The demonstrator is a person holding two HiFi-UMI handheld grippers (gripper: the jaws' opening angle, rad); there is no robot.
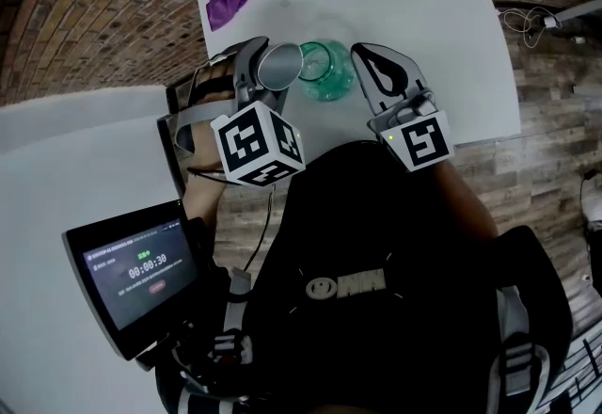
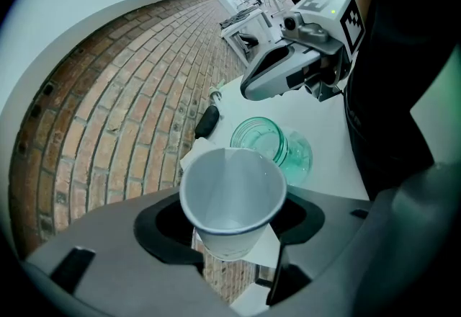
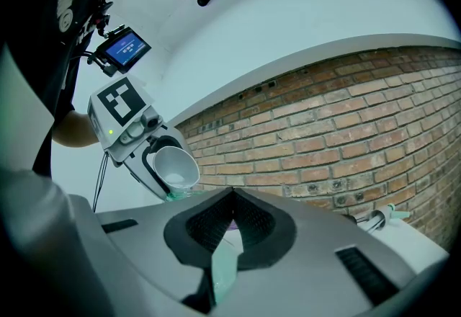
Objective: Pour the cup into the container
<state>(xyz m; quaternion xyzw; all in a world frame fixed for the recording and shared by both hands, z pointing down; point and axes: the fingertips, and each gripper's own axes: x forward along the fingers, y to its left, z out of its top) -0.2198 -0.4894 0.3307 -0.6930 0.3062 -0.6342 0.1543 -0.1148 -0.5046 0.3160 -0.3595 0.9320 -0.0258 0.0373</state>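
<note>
Head view: your left gripper [image 1: 275, 62] pinches the paper cup [image 1: 279, 67] by its sides above the white surface [image 1: 451, 36]. The green glass container [image 1: 329, 73] sits just to the cup's right, with the cup's rim at the container's left edge. Your right gripper [image 1: 362, 53] hangs just right of the container and seems to touch nothing. Left gripper view: the jaws are part-way spread and clamped on the cup wall. The cup's mouth faces back toward the camera. Its inside looks white and near empty, and nothing is seen running out. The container lies beyond the cup and slightly right. Right gripper view: the jaws are pressed together at the tips with nothing between them. Across from you the cup is tipped, mouth toward this side, with green glass just beneath it. Judgement: the pour turns on the cup's lip being over the container's mouth, which lies to the cup's right. Your left hand is on it, so any roll goes rightward.
</note>
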